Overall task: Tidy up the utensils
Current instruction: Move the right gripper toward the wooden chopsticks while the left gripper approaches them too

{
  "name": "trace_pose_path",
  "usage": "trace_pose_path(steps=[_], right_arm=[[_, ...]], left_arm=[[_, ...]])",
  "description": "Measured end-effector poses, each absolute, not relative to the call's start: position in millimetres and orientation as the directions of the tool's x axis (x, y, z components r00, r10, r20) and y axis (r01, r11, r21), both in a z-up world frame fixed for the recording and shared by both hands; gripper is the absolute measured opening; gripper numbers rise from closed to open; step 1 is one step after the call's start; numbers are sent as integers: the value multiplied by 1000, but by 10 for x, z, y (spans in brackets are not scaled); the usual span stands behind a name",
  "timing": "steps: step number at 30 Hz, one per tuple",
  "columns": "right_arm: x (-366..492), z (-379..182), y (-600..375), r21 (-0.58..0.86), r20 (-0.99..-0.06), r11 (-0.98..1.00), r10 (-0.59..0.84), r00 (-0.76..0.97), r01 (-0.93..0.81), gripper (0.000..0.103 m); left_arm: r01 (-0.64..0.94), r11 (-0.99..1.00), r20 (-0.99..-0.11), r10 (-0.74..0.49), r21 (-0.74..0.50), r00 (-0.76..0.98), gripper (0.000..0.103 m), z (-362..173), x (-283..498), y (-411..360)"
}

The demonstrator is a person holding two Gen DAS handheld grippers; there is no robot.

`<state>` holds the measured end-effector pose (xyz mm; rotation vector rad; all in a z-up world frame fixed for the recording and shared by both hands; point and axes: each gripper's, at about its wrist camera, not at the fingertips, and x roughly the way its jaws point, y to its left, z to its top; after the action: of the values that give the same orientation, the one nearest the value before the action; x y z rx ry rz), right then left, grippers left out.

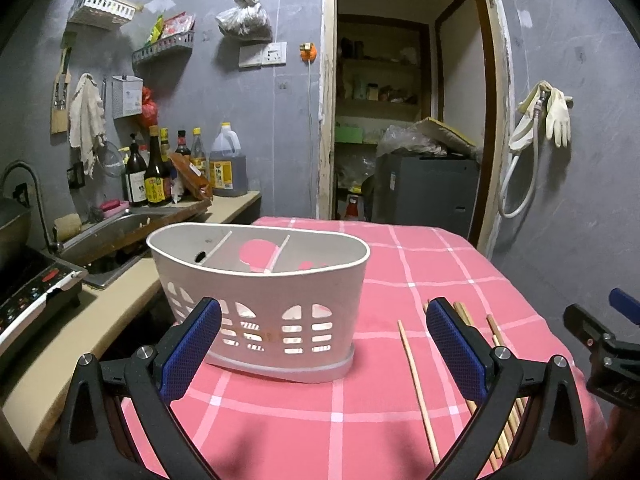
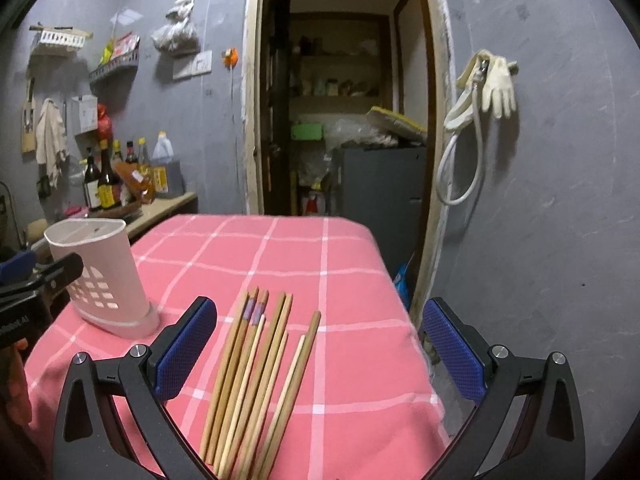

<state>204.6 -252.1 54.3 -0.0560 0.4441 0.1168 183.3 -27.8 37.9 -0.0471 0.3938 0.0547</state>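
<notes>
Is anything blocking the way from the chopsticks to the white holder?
Nothing visible does. Only bare pink tablecloth lies between the chopsticks and the white holder, whose top is open. The right gripper hovers open over the chopsticks.

No text reads clearly; the bottle labels (image 1: 154, 188) are too blurred

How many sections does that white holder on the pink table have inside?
3 in the white holder: left section, middle section, right section, side by side, split by two thin dividers. All look empty.
</notes>
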Motion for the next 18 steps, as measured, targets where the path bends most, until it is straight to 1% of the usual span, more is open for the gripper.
trace_pose_path(steps=[2,5,7,8,9,10,12,13,14,16,18], right_arm=[[2097,496,-2526,-22,-456,991,111,883,-136,102],[2155,436,-2552,-14,-479,989,122,869,-146,94],[2218,386,-2566,-6,-505,987,134,853,-159,85],[2227,365,-2575,-3,-512,987,138,848,-163,84],[2265,335,-2585,3,-527,986,145,837,-168,80],[2304,302,-2589,11,-546,985,152,824,-175,74],[2359,249,-2593,17,-574,983,160,803,-184,68],[2387,229,-2593,19,-585,982,162,794,-187,62],[2416,207,-2590,22,-599,981,165,783,-190,59],[2508,155,-2601,34,-635,980,174,753,-197,49],[2584,118,-2613,43,-660,979,177,730,-199,44]], left_arm=[[-54,998,-399,36,-33,916,100,345,1888,-288],[-34,999,-424,14,-38,906,100,289,1959,-306],[-16,999,-447,-7,-48,894,100,246,2004,-311],[-5,999,-464,-20,-53,886,100,215,2035,-315],[2,998,-476,-28,-56,879,100,191,2054,-318],[9,998,-489,-36,-58,871,100,160,2077,-323],[24,998,-511,-50,-58,858,100,108,2105,-343],[32,998,-521,-57,-57,852,100,91,2126,-356],[44,997,-529,-67,-56,846,98,74,2142,-375],[70,996,-542,-85,-48,836,93,43,2154,-436],[106,994,-561,-110,-39,820,83,9,2185,-511]])
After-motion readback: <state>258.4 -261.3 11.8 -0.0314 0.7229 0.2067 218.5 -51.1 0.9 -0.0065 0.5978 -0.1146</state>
